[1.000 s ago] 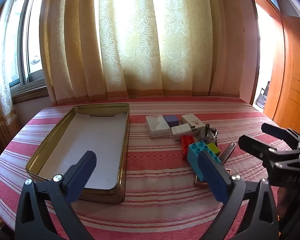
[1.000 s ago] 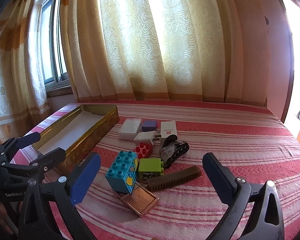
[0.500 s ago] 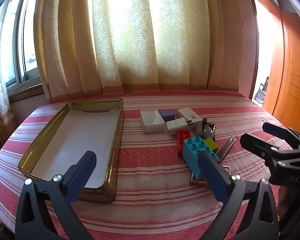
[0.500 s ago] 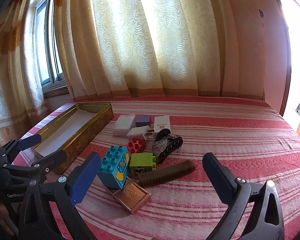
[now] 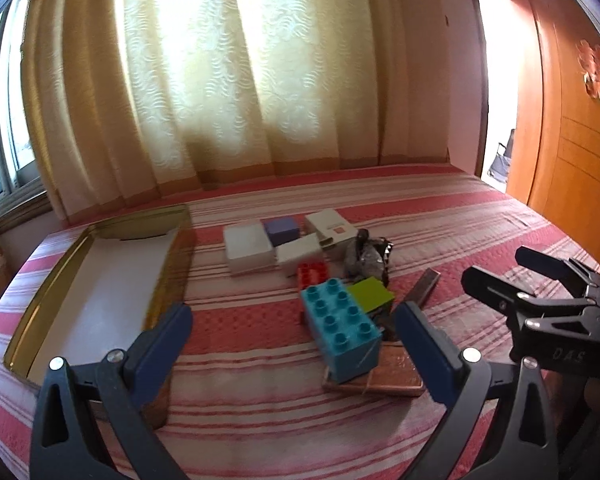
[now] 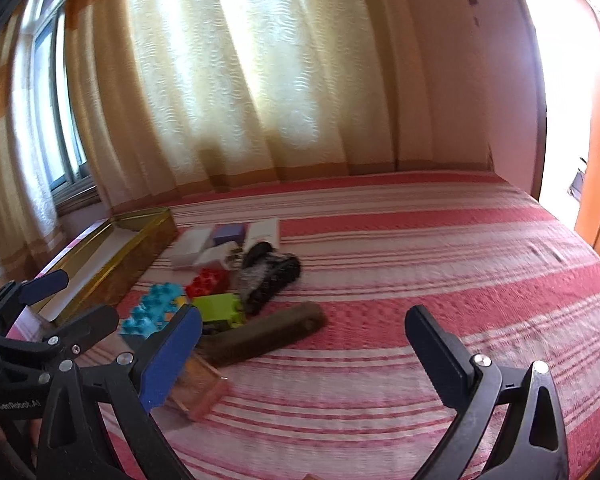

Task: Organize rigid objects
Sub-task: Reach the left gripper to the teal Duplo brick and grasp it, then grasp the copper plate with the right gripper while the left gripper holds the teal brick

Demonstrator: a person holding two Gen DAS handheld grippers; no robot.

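Crowding worried me: both grippers, left (image 5: 288, 336) and right (image 6: 304, 340), hung wide and empty; grabbing the blue brick (image 5: 342, 330), seemingly perched on the copper case (image 5: 396, 372), might topple neighbours.

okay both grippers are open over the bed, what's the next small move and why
Probably ease the left gripper down onto the teal brick: it is nearest, on top of the pile, and the gold tin sits empty alongside.

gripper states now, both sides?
left gripper: open, holding nothing.
right gripper: open, holding nothing.
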